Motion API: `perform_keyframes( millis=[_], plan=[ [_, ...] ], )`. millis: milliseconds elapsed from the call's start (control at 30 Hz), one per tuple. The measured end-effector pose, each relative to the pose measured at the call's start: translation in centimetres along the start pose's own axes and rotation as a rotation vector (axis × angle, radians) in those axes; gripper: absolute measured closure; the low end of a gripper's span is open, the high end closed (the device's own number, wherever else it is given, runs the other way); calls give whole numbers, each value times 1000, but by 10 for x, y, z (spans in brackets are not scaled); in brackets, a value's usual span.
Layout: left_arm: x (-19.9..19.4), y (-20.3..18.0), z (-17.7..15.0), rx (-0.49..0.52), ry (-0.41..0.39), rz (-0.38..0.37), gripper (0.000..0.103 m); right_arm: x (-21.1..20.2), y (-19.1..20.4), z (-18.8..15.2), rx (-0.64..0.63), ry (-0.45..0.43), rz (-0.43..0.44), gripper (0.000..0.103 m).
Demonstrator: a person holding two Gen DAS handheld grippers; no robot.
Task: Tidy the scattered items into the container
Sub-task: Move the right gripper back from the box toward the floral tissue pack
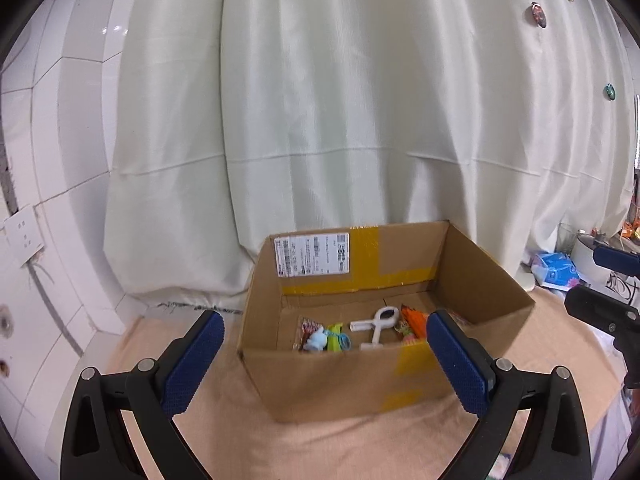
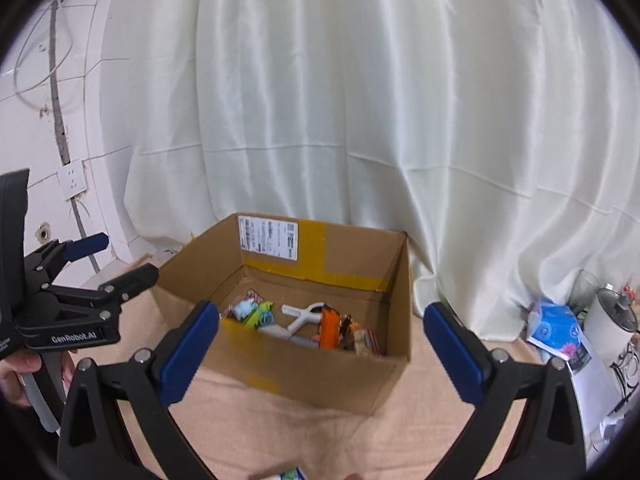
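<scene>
Two grippers, both spread wide and empty, before the cardboard box [image 1: 352, 380].

We see the left gripper [image 1: 324, 360] and right gripper [image 2: 320, 354] with fingers released, touching nothing, held above the desk [image 1: 320, 448]. White clip [image 1: 376, 326], orange packet [image 2: 330, 328] and other items already lie inside. We judge one risk: a small object [image 2: 286, 474] at the near edge, barely visible, may be overlooked.

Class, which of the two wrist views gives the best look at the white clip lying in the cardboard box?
The left wrist view: the white clip shows its ring end and arms nearly whole on the cardboard box floor. In the right wrist view the clip is partly hidden among neighbouring items.
</scene>
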State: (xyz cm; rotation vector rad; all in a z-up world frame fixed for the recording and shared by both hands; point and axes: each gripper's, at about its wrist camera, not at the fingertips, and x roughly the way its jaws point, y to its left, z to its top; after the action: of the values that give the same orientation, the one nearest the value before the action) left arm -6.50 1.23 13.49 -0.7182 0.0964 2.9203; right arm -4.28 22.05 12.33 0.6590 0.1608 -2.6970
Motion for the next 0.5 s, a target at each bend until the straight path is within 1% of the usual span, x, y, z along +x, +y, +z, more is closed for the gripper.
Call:
perform_keyframes(
  millis=[67, 233, 400, 500],
  plan=[
    [-9, -1, -11, -3, 3, 0, 1, -10, 2, -11, 1, -4, 3, 0],
    [-26, -2, -39, -20, -8, -8, 1, -25, 6, -42, -2, -15, 49, 0],
    [-33, -7, -75, -37, 8, -38, 1, -24, 6, -77, 10, 12, 60, 0],
    [-33, -8, -95, -61, 7, -59, 1, -19, 11, -99, 0, 45, 76, 0]
  ],
)
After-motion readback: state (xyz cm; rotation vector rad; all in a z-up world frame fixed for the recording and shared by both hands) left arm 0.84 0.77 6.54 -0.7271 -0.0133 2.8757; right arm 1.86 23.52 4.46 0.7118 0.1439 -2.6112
